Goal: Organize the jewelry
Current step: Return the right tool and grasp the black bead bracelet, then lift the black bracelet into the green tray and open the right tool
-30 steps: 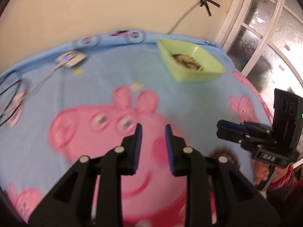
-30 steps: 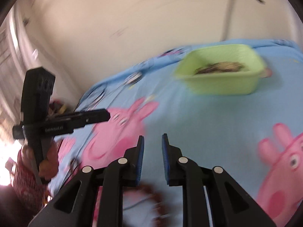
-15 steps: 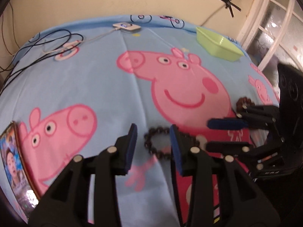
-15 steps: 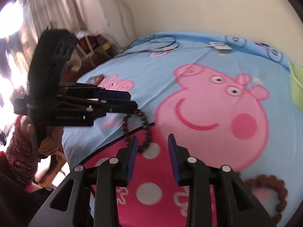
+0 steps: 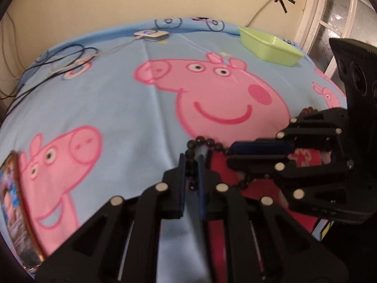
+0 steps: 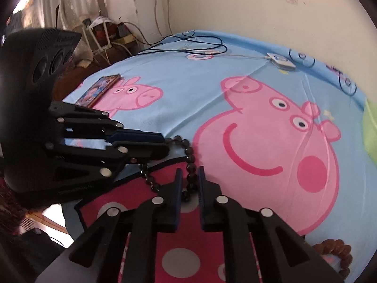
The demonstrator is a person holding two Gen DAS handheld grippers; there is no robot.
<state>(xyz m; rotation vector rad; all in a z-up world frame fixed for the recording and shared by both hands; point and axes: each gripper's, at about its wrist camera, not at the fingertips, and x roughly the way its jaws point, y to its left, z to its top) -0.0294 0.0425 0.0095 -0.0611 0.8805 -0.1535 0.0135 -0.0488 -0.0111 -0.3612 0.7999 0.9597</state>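
A dark bead bracelet lies on the pig-print blanket, at the edge of the red spotted patch. My left gripper has one side of the loop between its blue pads, jaws closing onto the beads. My right gripper is closing on the opposite side. Each gripper also shows in the other view: the right gripper comes in from the right, the left gripper from the left. A green basin stands far back. A brown bead bracelet lies at lower right.
A white charger and looped cables lie along the blanket's far edge by the wall. A picture card rests at the left edge. A window frame stands at the right, and floor clutter sits beyond the bed's left corner.
Both grippers swung back from the basin end to the near edge. Half a second ago they stood open around the dark bracelet; now both have shut on it from opposite sides.
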